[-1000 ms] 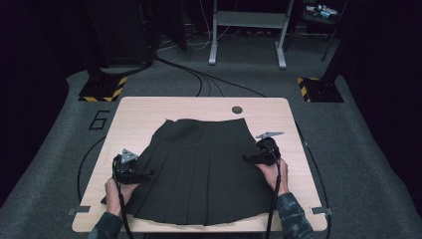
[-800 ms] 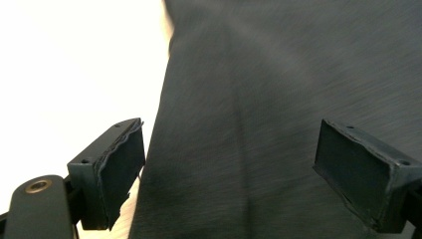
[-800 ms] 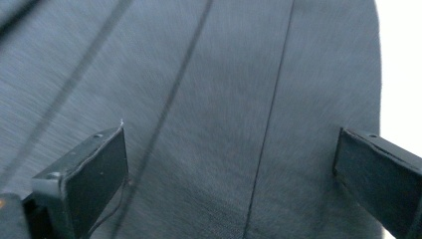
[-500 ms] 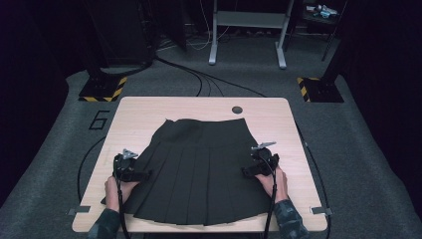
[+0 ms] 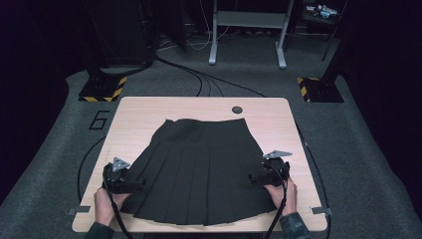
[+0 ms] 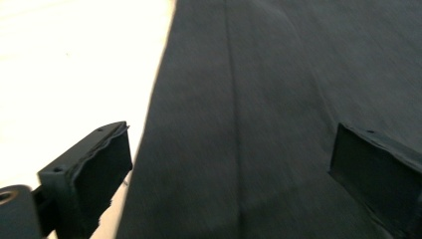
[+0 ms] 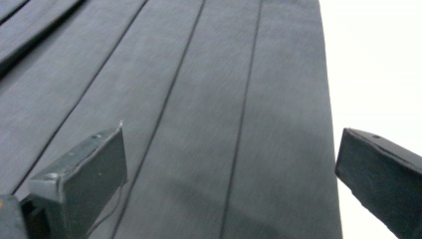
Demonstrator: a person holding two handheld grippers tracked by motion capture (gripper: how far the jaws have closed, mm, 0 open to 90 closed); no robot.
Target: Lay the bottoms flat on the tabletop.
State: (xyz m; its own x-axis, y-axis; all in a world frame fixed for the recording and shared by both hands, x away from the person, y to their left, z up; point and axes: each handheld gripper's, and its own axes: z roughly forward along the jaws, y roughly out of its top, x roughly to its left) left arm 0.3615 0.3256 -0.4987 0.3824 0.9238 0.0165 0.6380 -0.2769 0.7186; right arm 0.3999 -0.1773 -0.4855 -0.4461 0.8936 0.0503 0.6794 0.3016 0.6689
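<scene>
Both pairs of jaws stand wide apart, holding nothing. Your left gripper (image 5: 130,185) sits at the skirt's (image 5: 199,169) left edge, one jaw over bare table (image 5: 139,112), the other over cloth. That black pleated skirt lies flat mid-table, waistband far from you, hem near you. Your right gripper (image 5: 256,177) sits at its right edge, likewise straddling cloth and table

I see light wood table (image 5: 149,114) on grey carpet (image 5: 358,149), grommet hole (image 5: 237,109) near far edge. Number 6 (image 5: 99,120) marked on floor at left. Hazard-striped bases (image 5: 102,89) flank far side. Black cables (image 5: 199,79) run toward grey metal frame (image 5: 246,30). Surroundings dark.
</scene>
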